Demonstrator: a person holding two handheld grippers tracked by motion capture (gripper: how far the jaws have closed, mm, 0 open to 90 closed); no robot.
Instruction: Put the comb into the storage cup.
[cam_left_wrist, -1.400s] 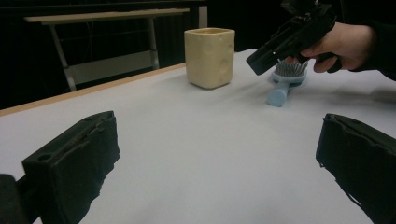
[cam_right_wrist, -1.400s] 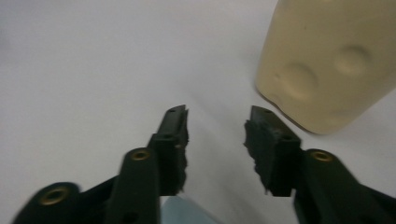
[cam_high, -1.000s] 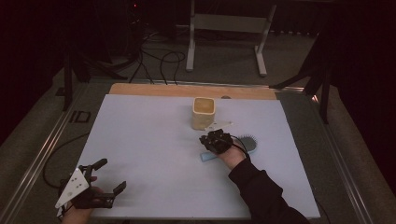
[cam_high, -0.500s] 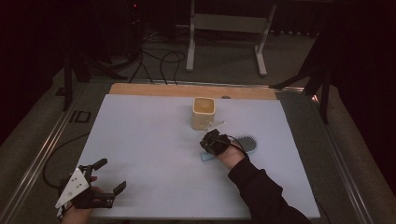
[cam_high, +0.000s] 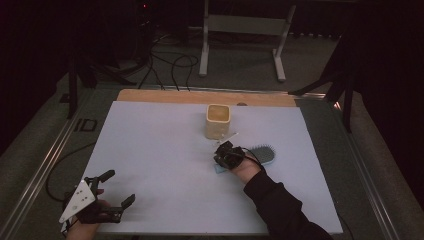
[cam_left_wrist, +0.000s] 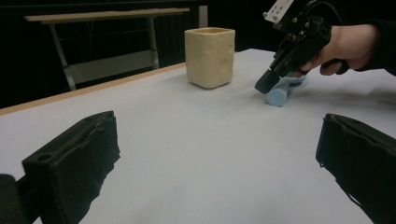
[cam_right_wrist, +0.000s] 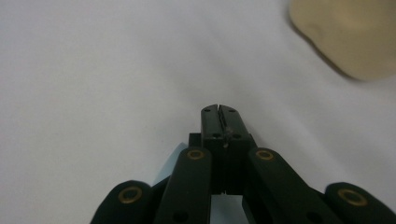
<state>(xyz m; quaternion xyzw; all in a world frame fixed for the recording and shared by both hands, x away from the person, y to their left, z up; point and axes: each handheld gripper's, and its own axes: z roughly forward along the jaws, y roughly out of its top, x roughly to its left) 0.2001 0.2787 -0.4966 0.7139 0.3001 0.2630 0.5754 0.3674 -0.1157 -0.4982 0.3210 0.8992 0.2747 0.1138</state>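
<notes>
While its jaws sit together, the right tool rests on the hairbrush handle near the cup; the left tool, far from the cup, gapes apart.

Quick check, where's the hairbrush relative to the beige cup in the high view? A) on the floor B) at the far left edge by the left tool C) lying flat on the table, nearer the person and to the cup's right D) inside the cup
C: the hairbrush lies flat on the white table, right of and nearer than the cup, under the right tool.
</notes>
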